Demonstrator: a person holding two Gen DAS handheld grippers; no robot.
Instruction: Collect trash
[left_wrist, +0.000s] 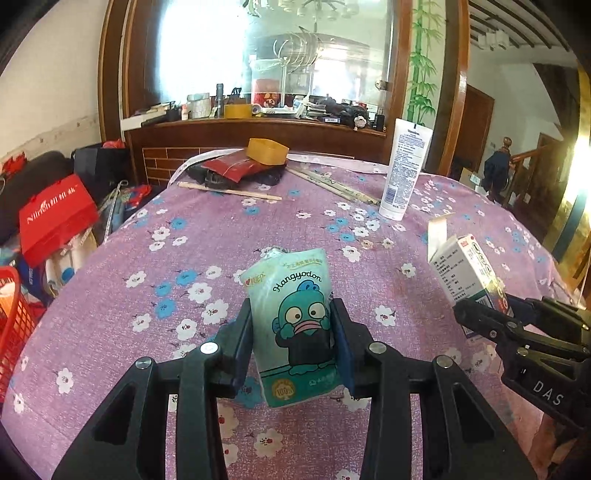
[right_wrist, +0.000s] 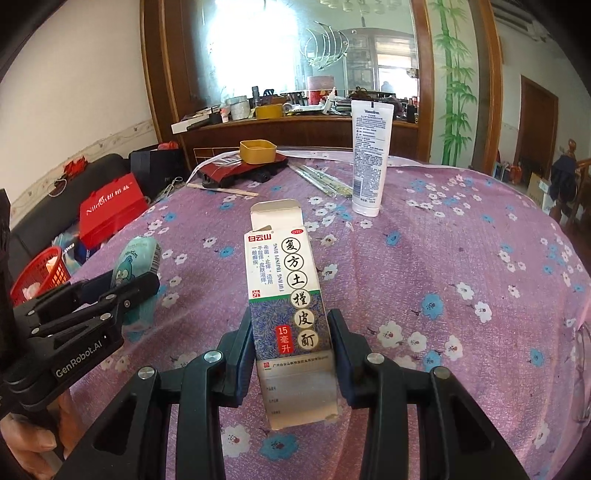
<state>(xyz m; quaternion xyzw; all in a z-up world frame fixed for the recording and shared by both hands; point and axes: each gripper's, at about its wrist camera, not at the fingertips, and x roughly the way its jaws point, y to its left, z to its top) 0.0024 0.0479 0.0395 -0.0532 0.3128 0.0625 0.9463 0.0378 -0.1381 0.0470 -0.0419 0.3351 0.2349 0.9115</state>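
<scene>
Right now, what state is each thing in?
left gripper: shut on tissue pack
tissue pack: held, lifted
right gripper: shut on medicine box
medicine box: held, top flap open
lotion tube: upright on cap
yellow tray: open, atop clutter

Bright window glare, fisheye-warped edges

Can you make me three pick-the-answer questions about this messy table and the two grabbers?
1. Where does the white lotion tube stand?
A. on the floral tablecloth
B. in the red basket
C. on the cabinet ledge

2. What colour is the small tub at the table's far edge?
A. blue
B. yellow
C. white

3. What is the medicine box's top flap doing?
A. taped shut
C. torn off
B. standing open

Answers: 1 A, its cap rests on the cloth. 2 B, it looks mustard yellow. 3 B, the flap sticks up while the right gripper squeezes the box; the left gripper squeezes the tissue pack.
</scene>
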